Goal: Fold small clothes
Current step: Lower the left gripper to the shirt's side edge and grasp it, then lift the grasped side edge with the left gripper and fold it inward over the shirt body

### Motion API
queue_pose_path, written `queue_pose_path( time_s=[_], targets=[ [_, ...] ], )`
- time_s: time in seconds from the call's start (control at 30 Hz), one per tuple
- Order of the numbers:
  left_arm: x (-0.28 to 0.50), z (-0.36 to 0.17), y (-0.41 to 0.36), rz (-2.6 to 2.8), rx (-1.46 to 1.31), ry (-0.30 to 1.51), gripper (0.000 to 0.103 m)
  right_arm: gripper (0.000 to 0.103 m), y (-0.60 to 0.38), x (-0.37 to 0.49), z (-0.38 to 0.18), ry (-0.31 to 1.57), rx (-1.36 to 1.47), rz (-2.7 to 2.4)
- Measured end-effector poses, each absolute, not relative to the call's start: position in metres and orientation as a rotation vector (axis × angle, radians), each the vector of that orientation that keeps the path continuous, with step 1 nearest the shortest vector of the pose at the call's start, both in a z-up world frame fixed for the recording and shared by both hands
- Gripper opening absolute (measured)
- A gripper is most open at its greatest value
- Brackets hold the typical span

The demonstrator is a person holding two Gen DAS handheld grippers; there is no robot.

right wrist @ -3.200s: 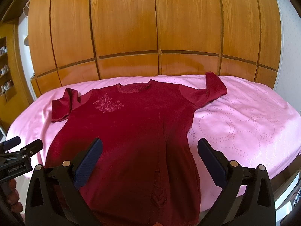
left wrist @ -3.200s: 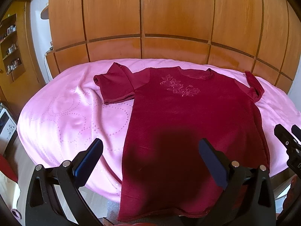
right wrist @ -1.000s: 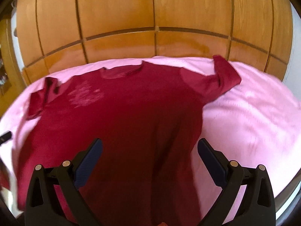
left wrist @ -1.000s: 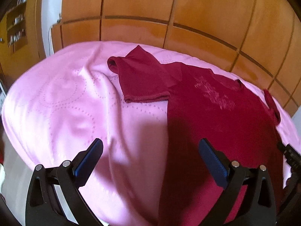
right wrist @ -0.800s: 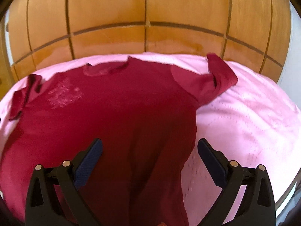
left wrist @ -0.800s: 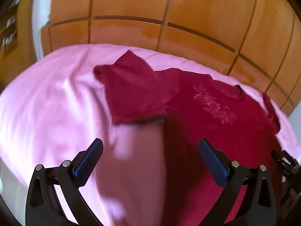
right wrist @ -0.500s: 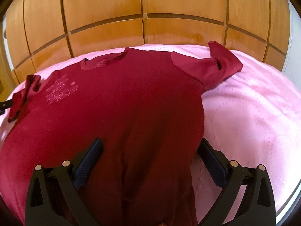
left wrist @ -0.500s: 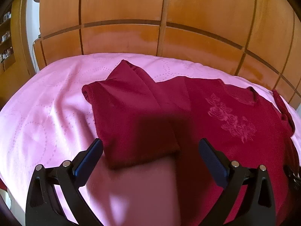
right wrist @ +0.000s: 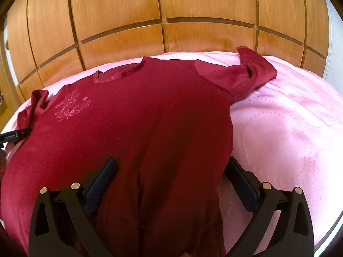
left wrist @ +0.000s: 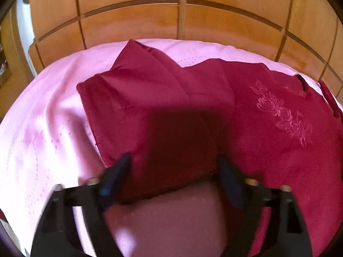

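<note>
A dark red shirt (right wrist: 137,128) lies spread face up on a pink bedspread (right wrist: 289,132), collar toward the wooden panelled wall (right wrist: 163,10), its long axis running from the person toward that wall. The move seemingly in hand turns on the shirt's left sleeve (left wrist: 150,115): it juts out sideways from the body, its cuff edge nearest the left tool (left wrist: 173,175), which points down at it; the sleeve's hem lies between the two fingers, and the jaws are closing around it, though the blurred pads do not yet appear to press the cloth. The left hand is plainly the nearer one for that sleeve. The right tool (right wrist: 171,184) hangs released over the shirt's right side seam, one finger above the cloth and the other above the bedspread, gripping nothing; the right sleeve (right wrist: 242,75) lies well ahead of it, crumpled near the wall. The floral print (left wrist: 283,113) sits on the chest, to the right of the left tool.
</note>
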State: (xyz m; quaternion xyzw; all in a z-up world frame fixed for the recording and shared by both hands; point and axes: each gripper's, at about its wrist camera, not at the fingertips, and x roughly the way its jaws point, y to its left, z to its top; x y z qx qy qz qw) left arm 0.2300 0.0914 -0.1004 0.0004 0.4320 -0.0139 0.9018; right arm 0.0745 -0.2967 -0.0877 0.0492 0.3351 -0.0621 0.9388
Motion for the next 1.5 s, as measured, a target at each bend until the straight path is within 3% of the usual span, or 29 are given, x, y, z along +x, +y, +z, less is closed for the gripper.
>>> queue_pose_path(
  time_s=[0.07, 0.13, 0.43, 0.8, 1.27, 1.5],
  targets=[
    [0.229, -0.097, 0.093, 0.030, 0.045, 0.897, 0.014, 0.100, -0.297, 0.073, -0.088, 0.683, 0.103, -0.125],
    [0.227, -0.089, 0.107, -0.002, -0.020, 0.903, 0.011, 0.100, -0.298, 0.073, -0.088, 0.682, 0.106, -0.123],
    [0.208, -0.027, 0.216, 0.053, -0.238, 0.802, 0.011, 0.100, -0.298, 0.073, -0.088, 0.681, 0.106, -0.122],
    [0.195, -0.001, 0.333, 0.140, -0.485, 0.757, 0.010, 0.100, -0.298, 0.073, -0.088, 0.682, 0.107, -0.121],
    [0.210, 0.093, 0.273, -0.239, -0.666, 0.750, 0.009, 0.100, -0.298, 0.072, -0.088, 0.681, 0.108, -0.120],
    [0.234, 0.084, 0.198, -0.361, -0.658, 0.811, 0.009, 0.100, -0.298, 0.072, -0.088, 0.680, 0.109, -0.119]
  ],
)
